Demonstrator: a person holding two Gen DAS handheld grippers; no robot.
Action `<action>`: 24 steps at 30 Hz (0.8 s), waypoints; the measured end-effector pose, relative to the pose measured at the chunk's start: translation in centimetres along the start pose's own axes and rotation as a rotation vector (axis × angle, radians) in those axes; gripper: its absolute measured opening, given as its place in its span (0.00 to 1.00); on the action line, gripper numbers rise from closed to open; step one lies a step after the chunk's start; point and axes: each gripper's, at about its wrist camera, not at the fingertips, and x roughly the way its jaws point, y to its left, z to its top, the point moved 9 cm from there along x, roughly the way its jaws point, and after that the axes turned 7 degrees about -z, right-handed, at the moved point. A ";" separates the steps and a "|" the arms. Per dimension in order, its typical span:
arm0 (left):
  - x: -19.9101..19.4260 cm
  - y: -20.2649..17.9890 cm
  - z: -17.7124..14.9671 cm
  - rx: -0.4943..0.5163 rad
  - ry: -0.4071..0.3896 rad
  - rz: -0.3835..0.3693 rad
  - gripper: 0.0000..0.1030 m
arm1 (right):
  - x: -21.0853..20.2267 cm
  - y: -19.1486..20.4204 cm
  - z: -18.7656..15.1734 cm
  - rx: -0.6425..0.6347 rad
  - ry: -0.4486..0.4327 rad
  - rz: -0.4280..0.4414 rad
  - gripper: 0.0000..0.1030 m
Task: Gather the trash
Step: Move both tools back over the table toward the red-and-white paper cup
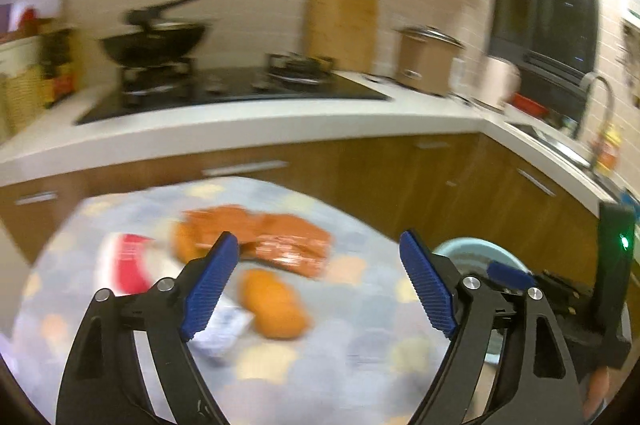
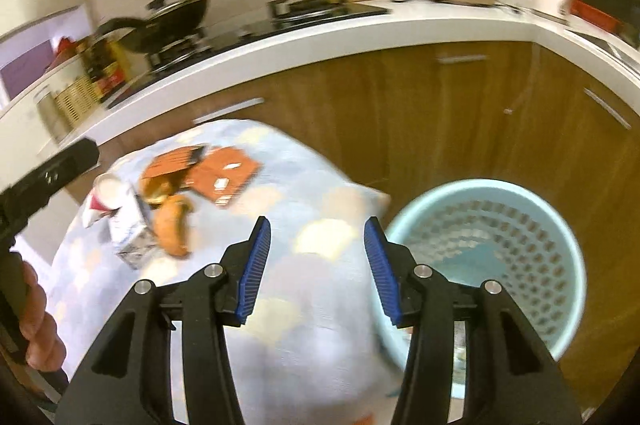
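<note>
While motion blur smears the left wrist view, the left gripper point(image 1: 320, 283) hangs spread wide and empty over the tabletop point(image 1: 360, 345); orange wrappers point(image 1: 272, 237), an orange peel point(image 1: 274, 305) and a red-white cup point(image 1: 128, 261) lie toward its far edge, the bin point(image 1: 472, 249) half hidden behind a finger. From the right wrist, the right gripper point(image 2: 316, 271) is released, nothing between its pads, over the bare near-right tabletop point(image 2: 300, 345). Just beside that edge stands the perforated bin point(image 2: 500, 257); the trash point(image 2: 172, 225) clusters far-left.
</note>
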 end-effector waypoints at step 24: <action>-1.6 18.5 -5.4 -0.032 0.169 0.446 0.79 | 6.9 9.5 -4.0 -0.032 0.108 0.111 0.53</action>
